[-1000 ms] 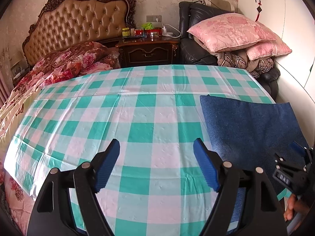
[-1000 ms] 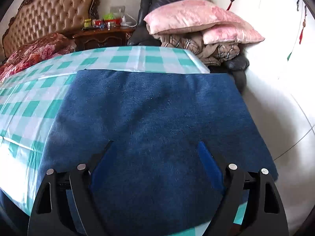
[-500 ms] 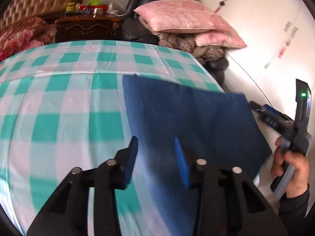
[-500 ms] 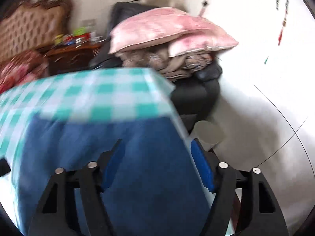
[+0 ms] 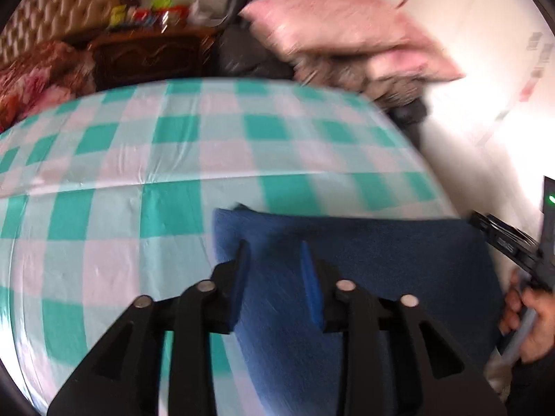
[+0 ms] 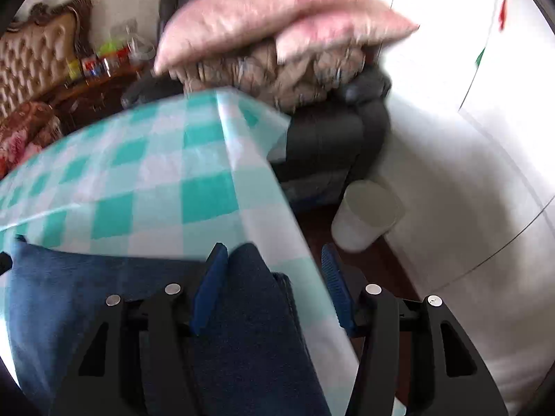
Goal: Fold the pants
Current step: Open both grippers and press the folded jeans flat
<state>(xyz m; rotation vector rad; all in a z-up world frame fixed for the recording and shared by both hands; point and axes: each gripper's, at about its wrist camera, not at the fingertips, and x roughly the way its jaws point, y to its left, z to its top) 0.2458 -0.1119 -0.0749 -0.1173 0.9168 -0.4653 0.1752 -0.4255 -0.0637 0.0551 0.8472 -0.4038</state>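
Blue pants [image 5: 364, 277] lie folded flat at the near right corner of the checked-cloth counter [image 5: 138, 173]. Left gripper [image 5: 275, 263] over their far left corner, jaws opening, fabric beneath, not pinched. Right gripper [image 6: 274, 277] straddles their right edge, jaws closing, not yet pressing.

Both wrist views, blurred, overlook the pants [image 5: 381, 260] seemingly closely.
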